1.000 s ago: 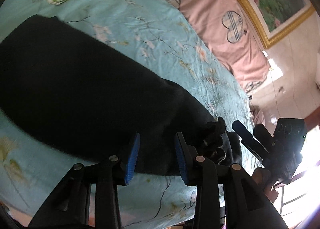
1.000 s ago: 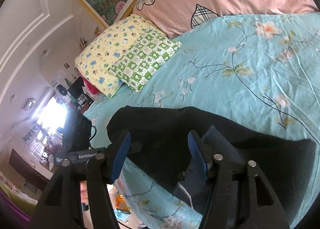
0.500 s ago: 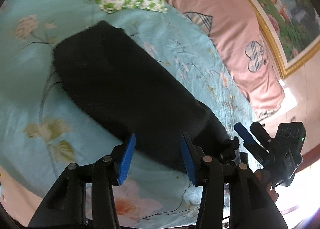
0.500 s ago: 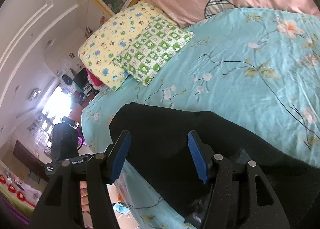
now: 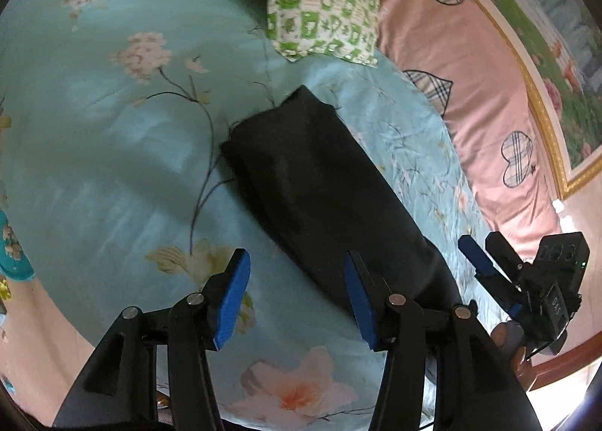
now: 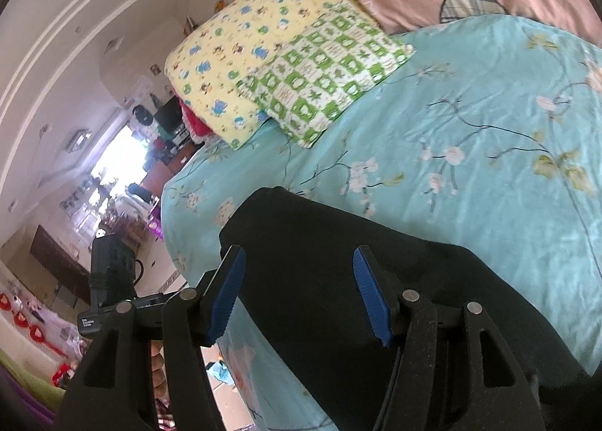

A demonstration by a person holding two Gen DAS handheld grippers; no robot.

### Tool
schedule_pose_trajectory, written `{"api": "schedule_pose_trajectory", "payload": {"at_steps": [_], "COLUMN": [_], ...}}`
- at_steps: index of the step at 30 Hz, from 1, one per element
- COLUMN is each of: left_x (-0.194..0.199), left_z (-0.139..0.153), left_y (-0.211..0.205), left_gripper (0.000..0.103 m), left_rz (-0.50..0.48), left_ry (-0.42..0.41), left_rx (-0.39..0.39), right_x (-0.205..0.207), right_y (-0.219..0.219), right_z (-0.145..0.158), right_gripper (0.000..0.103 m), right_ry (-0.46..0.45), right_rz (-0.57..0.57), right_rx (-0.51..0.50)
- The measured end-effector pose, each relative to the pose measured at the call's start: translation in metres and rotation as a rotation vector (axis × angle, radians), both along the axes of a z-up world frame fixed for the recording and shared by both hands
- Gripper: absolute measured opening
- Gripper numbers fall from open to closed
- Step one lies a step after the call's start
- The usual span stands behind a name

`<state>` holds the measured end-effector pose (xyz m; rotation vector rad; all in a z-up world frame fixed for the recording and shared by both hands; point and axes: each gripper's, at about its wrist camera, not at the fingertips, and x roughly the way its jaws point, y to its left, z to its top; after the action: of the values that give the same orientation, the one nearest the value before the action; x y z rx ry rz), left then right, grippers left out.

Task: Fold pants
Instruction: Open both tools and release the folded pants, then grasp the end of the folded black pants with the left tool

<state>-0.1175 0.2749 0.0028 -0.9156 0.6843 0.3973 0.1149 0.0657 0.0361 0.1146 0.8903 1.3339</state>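
Black pants [image 5: 320, 186] lie as a long folded strip on the teal flowered bedsheet [image 5: 113, 167]. My left gripper [image 5: 297, 299] hovers over the sheet at the strip's near end. Its jaws are opening, and no cloth is pinched between the blue pads [image 5: 235, 295]. To the right, my right gripper [image 5: 489, 259] is held beside the pants' near end. In the right wrist view the right gripper [image 6: 299, 297] is open above the pants [image 6: 338, 242], its pads apart and clear of the cloth. The pants' nearest part is hidden behind the gripper bodies.
A green-checked pillow [image 5: 323, 5] and a yellow one [image 6: 240, 54] lie at the head of the bed. A pink quilt [image 5: 470, 73] runs along the wall under a framed picture [image 5: 557, 54]. The bed's edge [image 6: 173, 227] drops off to a cluttered room on the left.
Both grippers have drawn back along the pants, which now look smaller and farther off. The left jaws have spread wider. The left view has swung toward the pillows.
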Motion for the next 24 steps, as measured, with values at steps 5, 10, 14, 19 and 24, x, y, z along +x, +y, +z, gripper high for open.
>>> {"api": "schedule_pose_trajectory", "payload": {"at_steps": [5, 10, 14, 19, 24], "left_x": [0.000, 0.002, 0.010, 0.023, 0.030], "left_z": [-0.002, -0.008, -0.014, -0.020, -0.024], "left_y": [0.010, 0.021, 0.029, 0.039, 0.042], "left_gripper": [0.052, 0.053, 0.053, 0.055, 0.058], "left_rz": [0.026, 0.056, 0.067, 0.061, 0.051], "left_ry": [0.003, 0.014, 0.031, 0.042, 0.046], "left_rx": [-0.009, -0.016, -0.033, -0.037, -0.038], "right_x": [0.000, 0.005, 0.010, 0.020, 0.026], "right_y": [0.022, 0.049, 0.086, 0.133, 0.173], "right_z": [0.000, 0.003, 0.004, -0.001, -0.012], "right_gripper": [0.061, 0.061, 0.061, 0.061, 0.061], "right_ry": [-0.017, -0.056, -0.117, -0.116, -0.104], "right_rz": [0.043, 0.095, 0.190, 0.325, 0.417], "right_rx": [-0.026, -0.054, -0.108, -0.168, -0.234]}}
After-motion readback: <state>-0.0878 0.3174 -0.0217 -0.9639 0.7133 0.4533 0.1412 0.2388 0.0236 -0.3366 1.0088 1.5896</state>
